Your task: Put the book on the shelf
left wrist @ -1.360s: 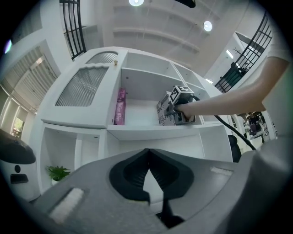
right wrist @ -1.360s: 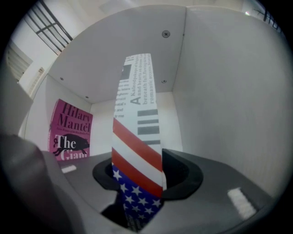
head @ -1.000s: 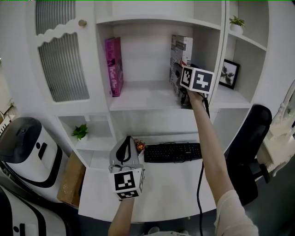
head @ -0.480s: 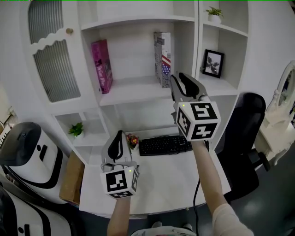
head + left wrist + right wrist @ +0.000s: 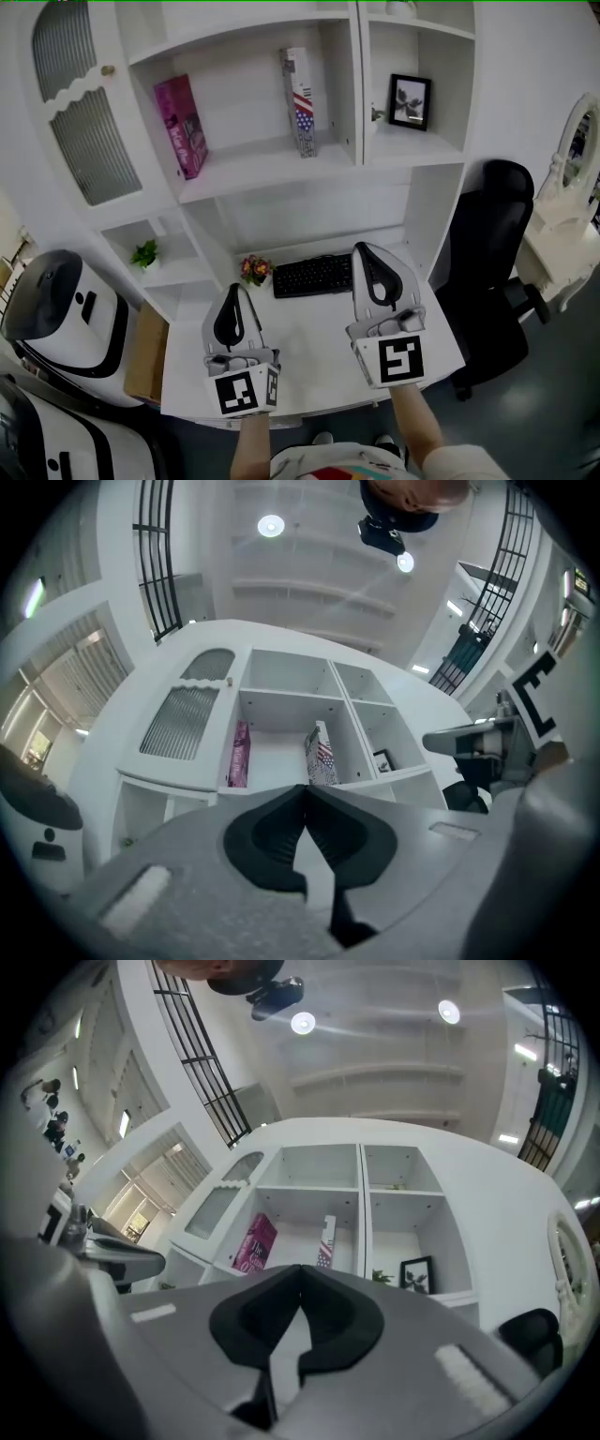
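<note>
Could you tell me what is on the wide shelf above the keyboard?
On the shelf a pink book leans at left, a flag-printed book stands at right. Anything behind them is covered.

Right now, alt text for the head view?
The left gripper and right gripper hover shut and empty over a white desk with a keyboard. On the shelf above stand a flag-patterned book and a pink book.
</note>
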A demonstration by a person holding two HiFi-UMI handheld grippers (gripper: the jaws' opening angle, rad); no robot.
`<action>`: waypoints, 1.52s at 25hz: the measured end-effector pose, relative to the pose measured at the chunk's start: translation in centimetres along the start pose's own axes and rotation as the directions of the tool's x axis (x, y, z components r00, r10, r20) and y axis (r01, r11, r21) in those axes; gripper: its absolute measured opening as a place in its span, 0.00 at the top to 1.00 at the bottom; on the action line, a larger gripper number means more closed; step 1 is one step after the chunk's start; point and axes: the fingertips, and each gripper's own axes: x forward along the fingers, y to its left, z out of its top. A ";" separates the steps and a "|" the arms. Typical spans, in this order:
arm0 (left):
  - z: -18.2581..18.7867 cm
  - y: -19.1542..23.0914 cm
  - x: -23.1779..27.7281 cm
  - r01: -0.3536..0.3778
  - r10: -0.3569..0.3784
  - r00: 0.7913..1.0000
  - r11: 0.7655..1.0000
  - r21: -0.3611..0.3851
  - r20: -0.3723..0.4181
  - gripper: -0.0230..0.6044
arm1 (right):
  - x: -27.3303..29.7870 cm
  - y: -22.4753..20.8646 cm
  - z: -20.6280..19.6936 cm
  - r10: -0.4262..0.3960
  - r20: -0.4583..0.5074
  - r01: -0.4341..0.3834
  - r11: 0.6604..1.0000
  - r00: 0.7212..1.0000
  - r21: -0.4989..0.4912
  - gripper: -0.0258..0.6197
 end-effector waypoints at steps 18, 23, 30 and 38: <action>-6.1 -4.0 -3.1 0.055 -0.048 0.993 0.997 0.056 -0.109 0.97 | -9.9 0.2 -11.7 -0.034 -0.302 0.069 0.992 0.953 0.107 0.96; -6.2 -4.5 -2.5 0.060 -0.056 0.993 0.997 0.041 -0.105 0.97 | -9.3 0.2 -11.4 -0.030 -0.298 0.061 0.994 0.954 0.094 0.96; -6.5 -5.5 -1.9 0.075 -0.070 0.992 0.996 0.044 -0.108 0.97 | -9.0 0.2 -11.3 -0.019 -0.303 0.043 0.996 0.953 0.072 0.96; -6.7 -4.7 -1.7 0.064 -0.058 0.991 0.997 0.045 -0.120 0.97 | -9.3 -0.9 -11.8 -0.052 -0.314 0.082 0.993 0.948 0.084 0.96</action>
